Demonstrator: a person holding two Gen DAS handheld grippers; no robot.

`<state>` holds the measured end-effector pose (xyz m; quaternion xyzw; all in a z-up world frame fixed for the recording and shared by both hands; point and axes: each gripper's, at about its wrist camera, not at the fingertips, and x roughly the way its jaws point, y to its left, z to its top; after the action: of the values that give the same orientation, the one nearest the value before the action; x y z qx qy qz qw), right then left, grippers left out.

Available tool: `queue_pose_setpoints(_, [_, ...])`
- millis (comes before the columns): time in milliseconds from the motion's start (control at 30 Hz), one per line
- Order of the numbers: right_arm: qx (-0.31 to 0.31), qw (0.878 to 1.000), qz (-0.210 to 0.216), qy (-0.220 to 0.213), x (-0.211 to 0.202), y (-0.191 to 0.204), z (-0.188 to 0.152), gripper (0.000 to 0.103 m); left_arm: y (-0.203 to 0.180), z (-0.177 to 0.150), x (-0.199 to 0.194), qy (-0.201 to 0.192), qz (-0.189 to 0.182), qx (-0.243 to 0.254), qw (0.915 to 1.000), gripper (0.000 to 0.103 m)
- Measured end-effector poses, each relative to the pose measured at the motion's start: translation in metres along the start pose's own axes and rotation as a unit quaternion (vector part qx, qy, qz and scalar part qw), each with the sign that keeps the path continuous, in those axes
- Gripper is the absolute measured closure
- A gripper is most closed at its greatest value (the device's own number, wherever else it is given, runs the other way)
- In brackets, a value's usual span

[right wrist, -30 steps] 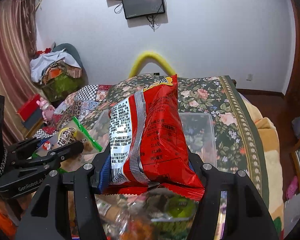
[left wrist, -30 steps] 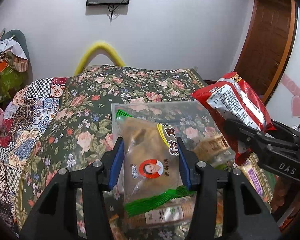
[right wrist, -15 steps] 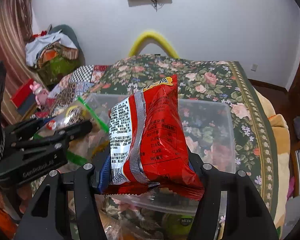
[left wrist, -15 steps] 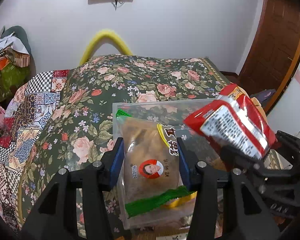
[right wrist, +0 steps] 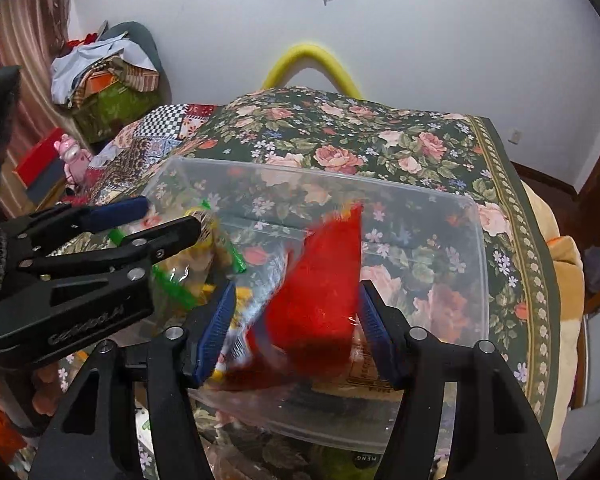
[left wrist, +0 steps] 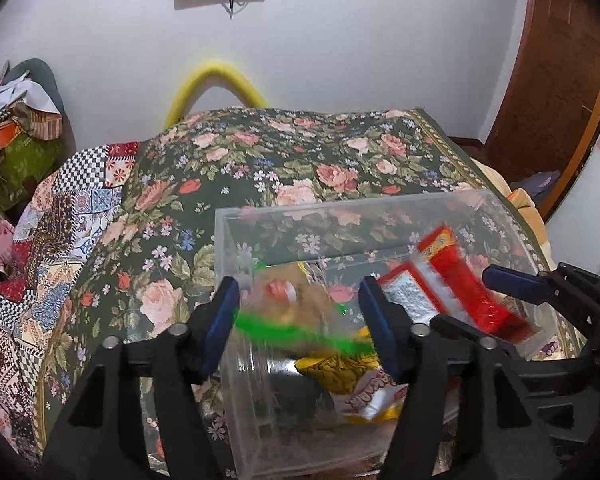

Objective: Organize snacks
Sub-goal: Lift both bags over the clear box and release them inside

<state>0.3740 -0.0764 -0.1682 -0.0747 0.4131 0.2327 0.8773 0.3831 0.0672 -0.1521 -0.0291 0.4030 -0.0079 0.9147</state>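
Note:
A clear plastic bin (left wrist: 340, 208) (right wrist: 476, 240) stands on the floral bedspread. My left gripper (left wrist: 300, 316) is open above the bin's near-left part; the brown snack bag with green trim (left wrist: 296, 320), blurred, is loose between the jaws and falling into the bin. My right gripper (right wrist: 296, 320) is open over the bin; the red snack bag (right wrist: 320, 276) (left wrist: 456, 288), blurred, drops between its jaws. The left gripper also shows in the right wrist view (right wrist: 156, 220), and the right gripper shows in the left wrist view (left wrist: 484, 292). A yellow snack bag (left wrist: 352, 376) lies inside the bin.
The floral bedspread (left wrist: 300, 160) covers the bed behind the bin, with a patchwork quilt (left wrist: 60, 220) on the left. More snack packets (right wrist: 340, 456) lie under the bin's near edge. A pile of clothes (right wrist: 104, 76) sits at the far left, a wooden door (left wrist: 560, 60) on the right.
Both grippers have opened and let go of their bags. The brown bag and the red bag are now falling into the bin. Both grippers have moved forward over the bin.

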Motion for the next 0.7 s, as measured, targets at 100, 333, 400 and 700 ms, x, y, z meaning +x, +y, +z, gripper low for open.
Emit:
queue_pose_setpoints(100, [0.007,1.0,0.001,-0.003,-0.007,-0.002,0.0,0.038,0.001,0.001,-0.009,-0.003,-0.006,-0.001,1.0,0.039])
queue_pose_setpoints(333, [0.014,0.999,-0.002,-0.033,-0.04,-0.004,0.0,0.033,0.005,-0.001,-0.05,-0.018,-0.018,0.0,0.9997,0.039])
queue_pose_setpoints(400, [0.017,0.999,0.0,-0.042,-0.053,-0.007,-0.001,0.033,0.007,-0.004,-0.065,-0.022,-0.024,-0.002,0.9995,0.038])
queue_pose_setpoints(700, [0.005,0.997,-0.023,-0.075,-0.109,-0.019,-0.031,0.026,0.022,-0.039,-0.128,-0.032,-0.029,0.001,0.999,0.036])
